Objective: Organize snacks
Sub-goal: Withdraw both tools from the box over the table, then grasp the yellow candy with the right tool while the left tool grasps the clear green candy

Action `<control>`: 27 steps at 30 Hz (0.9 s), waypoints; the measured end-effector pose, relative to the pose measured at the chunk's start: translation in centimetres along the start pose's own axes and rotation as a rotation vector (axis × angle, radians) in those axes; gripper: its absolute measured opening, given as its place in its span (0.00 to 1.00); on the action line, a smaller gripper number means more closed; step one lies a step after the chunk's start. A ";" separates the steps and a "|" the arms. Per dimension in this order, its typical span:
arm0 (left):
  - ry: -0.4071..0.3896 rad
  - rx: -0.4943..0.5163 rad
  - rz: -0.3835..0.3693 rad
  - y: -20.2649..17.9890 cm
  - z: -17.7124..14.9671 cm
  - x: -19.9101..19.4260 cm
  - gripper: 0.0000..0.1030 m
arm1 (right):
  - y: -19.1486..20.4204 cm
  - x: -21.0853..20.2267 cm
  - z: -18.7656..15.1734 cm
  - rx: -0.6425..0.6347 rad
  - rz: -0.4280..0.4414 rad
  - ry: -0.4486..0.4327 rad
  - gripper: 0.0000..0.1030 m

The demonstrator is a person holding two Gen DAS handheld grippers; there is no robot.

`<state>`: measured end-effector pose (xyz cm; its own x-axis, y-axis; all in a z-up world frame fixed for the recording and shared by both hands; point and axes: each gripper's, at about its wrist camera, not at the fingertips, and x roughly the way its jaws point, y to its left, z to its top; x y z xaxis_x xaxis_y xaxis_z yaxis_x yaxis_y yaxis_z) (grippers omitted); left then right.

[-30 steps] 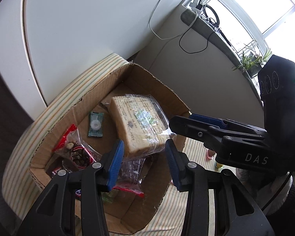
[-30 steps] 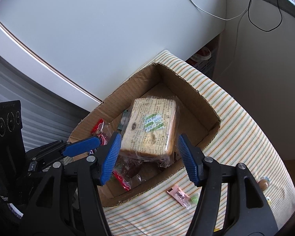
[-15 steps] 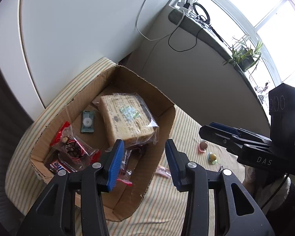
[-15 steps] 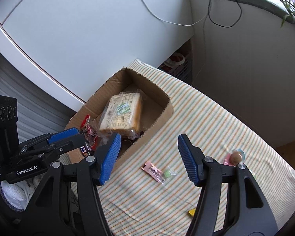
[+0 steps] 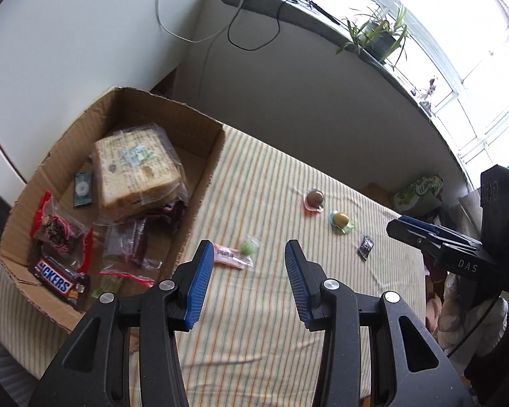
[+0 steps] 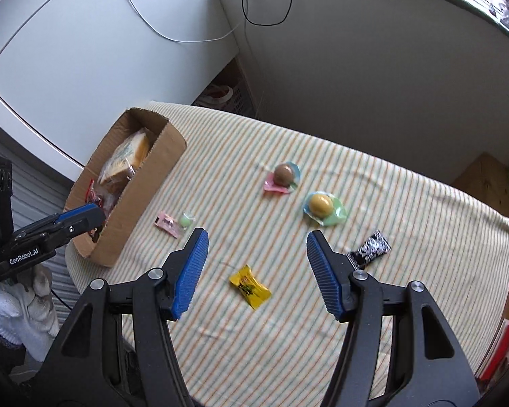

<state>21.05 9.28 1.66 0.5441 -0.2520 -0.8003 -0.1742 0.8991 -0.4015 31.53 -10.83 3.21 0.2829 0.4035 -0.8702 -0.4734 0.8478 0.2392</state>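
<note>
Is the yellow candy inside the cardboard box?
No, the yellow candy lies on the striped cloth, well apart from the cardboard box, under the open right gripper.

Looks like a home: ahead, striped cloth over a table, potted plant on the windowsill, cables trailing down the wall.

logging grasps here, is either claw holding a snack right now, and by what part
Nothing is held. The left claw and right claw are both open with bare pads, hovering above the striped tablecloth.
</note>
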 end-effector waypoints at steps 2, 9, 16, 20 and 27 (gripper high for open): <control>0.014 0.021 -0.014 -0.9 -0.4 0.8 0.40 | -0.4 0.4 -1.1 0.000 0.000 0.011 0.61; 0.077 0.077 -0.001 -2.6 -1.5 4.3 0.34 | -0.6 2.4 -4.1 -0.057 0.002 0.041 0.61; 0.089 0.073 0.053 -2.9 -2.0 7.5 0.30 | -0.1 4.7 -5.7 -0.144 0.005 0.078 0.48; 0.074 0.099 0.094 -3.4 -1.6 8.8 0.29 | -0.2 5.6 -5.7 -0.151 0.024 0.080 0.44; 0.083 0.126 0.133 -2.9 -1.4 10.2 0.29 | 0.8 7.1 -5.5 -0.207 0.043 0.101 0.44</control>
<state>25.95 3.57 -6.00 0.4527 -0.1515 -0.8787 -0.1331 0.9629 -0.2346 28.55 -9.21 -5.16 0.1788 0.3927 -0.9021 -0.6470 0.7377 0.1928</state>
